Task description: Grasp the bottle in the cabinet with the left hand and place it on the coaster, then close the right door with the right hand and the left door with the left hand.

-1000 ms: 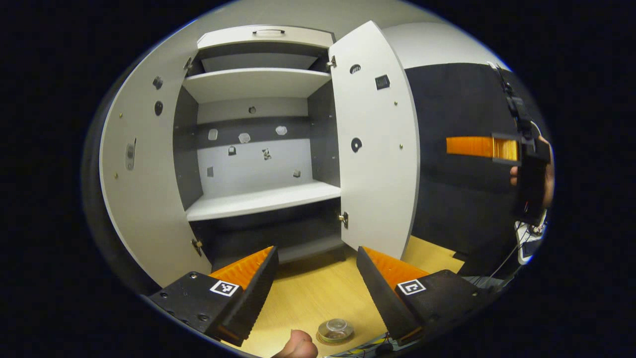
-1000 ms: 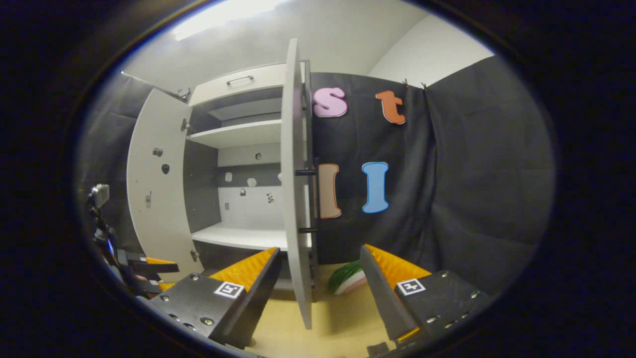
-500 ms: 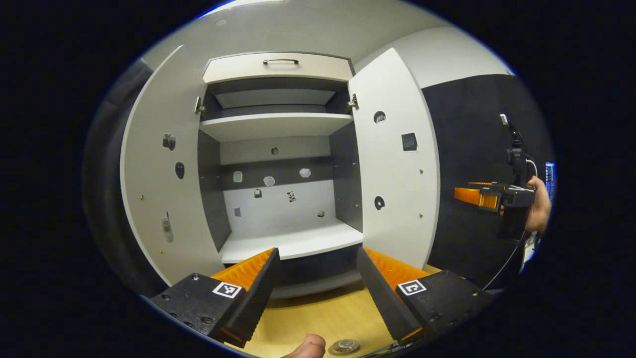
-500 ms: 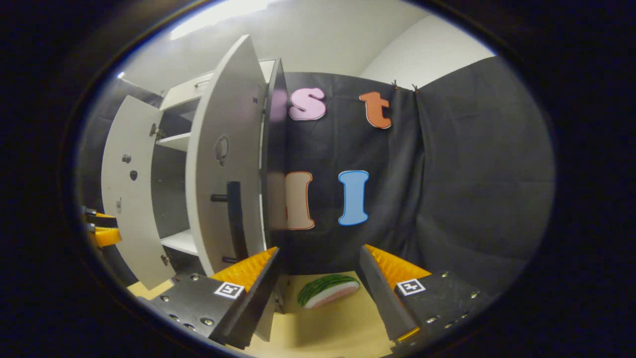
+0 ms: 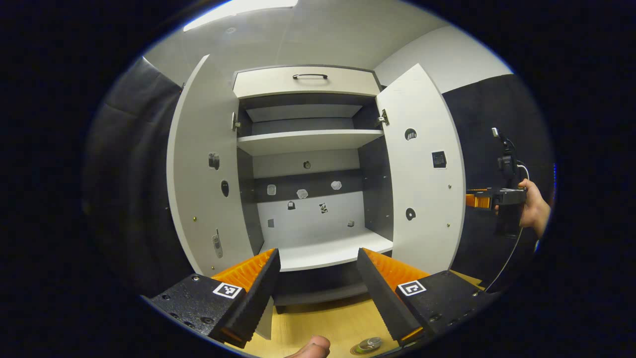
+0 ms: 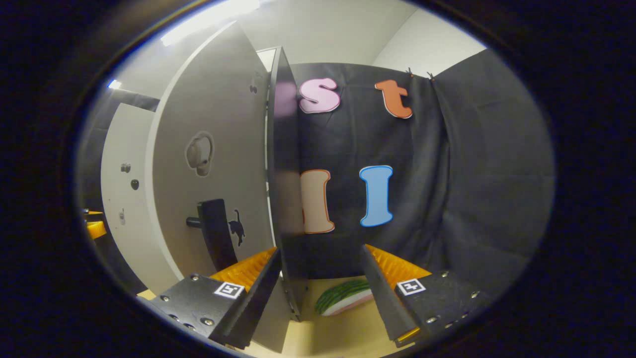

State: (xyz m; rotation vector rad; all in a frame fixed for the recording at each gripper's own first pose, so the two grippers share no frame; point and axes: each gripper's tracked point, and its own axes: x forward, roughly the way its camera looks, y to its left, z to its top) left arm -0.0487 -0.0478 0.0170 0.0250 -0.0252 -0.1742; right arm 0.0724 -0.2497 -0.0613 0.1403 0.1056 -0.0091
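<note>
The cabinet (image 5: 308, 82) stands with both doors swung out and bare shelves. In the left gripper view its left door (image 5: 203, 189) and right door (image 5: 422, 194) flank the opening. A small clear bottle (image 5: 368, 343) sits on the coaster at the bottom edge, below my open, empty left gripper (image 5: 318, 278). The right gripper (image 5: 479, 200), in a hand, hangs just behind the right door's outer edge. In the right gripper view my right gripper (image 6: 320, 276) is open. The right door's outer face (image 6: 213, 164) with its black handle (image 6: 216, 238) is close in front of its left finger.
A watermelon slice (image 6: 345, 297) lies on the wooden table (image 6: 323, 338) between the right gripper's fingers, beside the cabinet's dark side panel (image 6: 285, 174). A thumb (image 5: 308, 348) shows at the bottom of the left gripper view. The left door (image 6: 121, 199) stands out at the far left.
The left gripper has pulled back and tilted up, so the bottle slid to the bottom edge. The right gripper has gone round behind the right door, whose outer face has turned towards it.
</note>
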